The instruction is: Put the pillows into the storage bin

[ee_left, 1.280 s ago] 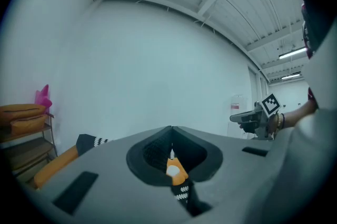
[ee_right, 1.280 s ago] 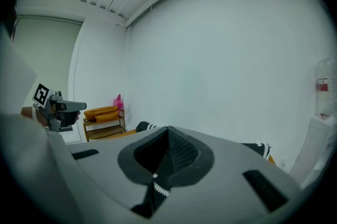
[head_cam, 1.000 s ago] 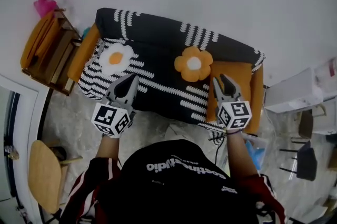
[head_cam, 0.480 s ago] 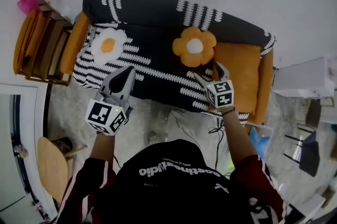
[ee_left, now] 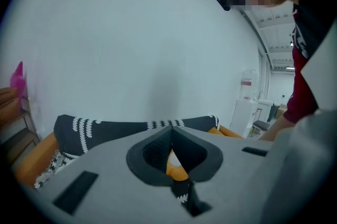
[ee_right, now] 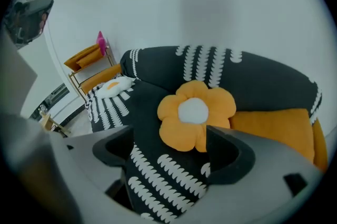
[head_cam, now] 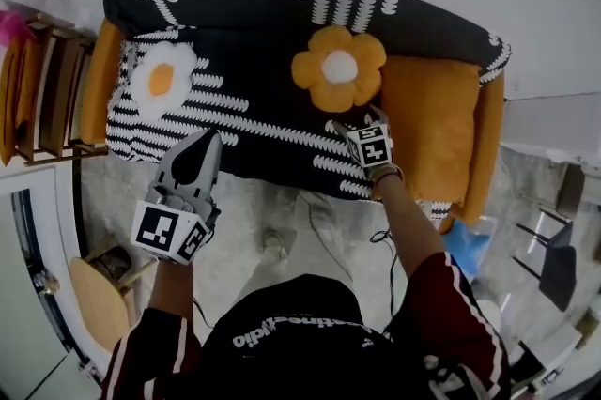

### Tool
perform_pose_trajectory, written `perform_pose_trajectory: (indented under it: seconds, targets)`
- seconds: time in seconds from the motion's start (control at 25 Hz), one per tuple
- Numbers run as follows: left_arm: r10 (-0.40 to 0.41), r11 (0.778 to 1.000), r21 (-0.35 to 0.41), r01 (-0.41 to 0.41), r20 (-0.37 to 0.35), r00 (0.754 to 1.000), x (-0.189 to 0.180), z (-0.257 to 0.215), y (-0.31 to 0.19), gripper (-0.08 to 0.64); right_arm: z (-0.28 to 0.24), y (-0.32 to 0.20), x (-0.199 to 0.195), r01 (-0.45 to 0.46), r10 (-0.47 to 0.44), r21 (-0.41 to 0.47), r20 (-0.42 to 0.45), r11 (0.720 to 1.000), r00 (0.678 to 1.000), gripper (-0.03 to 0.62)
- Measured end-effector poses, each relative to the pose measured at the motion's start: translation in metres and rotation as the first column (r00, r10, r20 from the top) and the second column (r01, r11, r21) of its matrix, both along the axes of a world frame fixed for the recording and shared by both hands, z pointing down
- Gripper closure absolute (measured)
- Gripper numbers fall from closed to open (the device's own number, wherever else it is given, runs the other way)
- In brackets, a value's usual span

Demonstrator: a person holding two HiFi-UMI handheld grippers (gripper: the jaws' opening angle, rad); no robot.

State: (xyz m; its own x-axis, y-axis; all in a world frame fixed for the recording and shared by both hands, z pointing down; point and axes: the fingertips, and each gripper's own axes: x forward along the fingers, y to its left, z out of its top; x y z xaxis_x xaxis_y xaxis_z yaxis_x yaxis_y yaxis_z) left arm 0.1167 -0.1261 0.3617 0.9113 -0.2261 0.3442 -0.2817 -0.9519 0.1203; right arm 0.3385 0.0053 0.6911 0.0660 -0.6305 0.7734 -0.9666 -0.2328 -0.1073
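Observation:
An orange flower pillow [head_cam: 338,68] [ee_right: 194,112] lies on the sofa's [head_cam: 282,4] black-and-white cover, near the middle. A white fried-egg pillow [head_cam: 161,77] [ee_right: 113,85] rests at the sofa's left end. My right gripper [head_cam: 355,118] [ee_right: 168,149] hovers just in front of the flower pillow. Its jaws have just been opening and stand wide, with only the patterned cover showing between them. My left gripper [head_cam: 208,143] [ee_left: 171,131] is shut and empty, over the sofa's front edge, below and to the right of the egg pillow.
A bare orange seat cushion [head_cam: 432,112] fills the sofa's right end. A wooden rack [head_cam: 47,98] stands left of the sofa and a round wooden stool [head_cam: 94,304] sits near my left side. A white cabinet [head_cam: 554,126], dark chairs [head_cam: 554,267] and something blue [head_cam: 467,248] are at the right.
Both grippers have dropped toward the sofa. The right one went from shut to wide open and closed in on the flower pillow. The left stayed shut.

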Motion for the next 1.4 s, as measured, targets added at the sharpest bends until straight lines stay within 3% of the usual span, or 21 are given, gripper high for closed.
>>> perform_pose_trajectory:
  seconds: [0.16,0.44,0.68,0.84,1.04,1.2,1.4]
  targets:
    - [-0.005,0.999,-0.031,0.006,0.049,0.999,0.015,0.034,-0.006,0.555,0.058,-0.006,0.012,-0.062,0.065,-0.037,0.085,0.997,0.994,0.173]
    - [-0.01,0.997,-0.073,0.019,0.119,0.993,0.028,0.082,-0.012,0.555,0.138,-0.014,0.026,-0.208,0.221,-0.081,0.239,0.975,0.946,0.178]
    - [-0.017,0.994,-0.101,0.035,0.173,0.985,0.026,0.113,-0.015,0.555,0.181,-0.019,0.023,-0.317,0.336,-0.113,0.351,0.942,0.874,0.173]
    - [-0.022,0.992,-0.114,0.044,0.19,0.982,0.023,0.123,-0.017,0.555,0.183,-0.038,0.024,-0.355,0.353,-0.073,0.4,0.932,0.846,0.164]
    - [-0.033,0.991,-0.122,0.058,0.196,0.98,0.017,0.128,-0.018,0.555,0.187,-0.056,0.036,-0.452,0.435,-0.08,0.462,0.888,0.773,0.14]
    - [-0.041,0.99,-0.127,0.067,0.192,0.981,0.013,0.128,-0.021,0.555,0.19,-0.058,0.041,-0.469,0.472,-0.121,0.436,0.875,0.766,0.211]
    - [-0.04,0.988,-0.138,0.066,0.18,0.983,0.01,0.126,-0.025,0.555,0.171,-0.06,0.039,-0.396,0.407,-0.106,0.344,0.912,0.846,0.445]
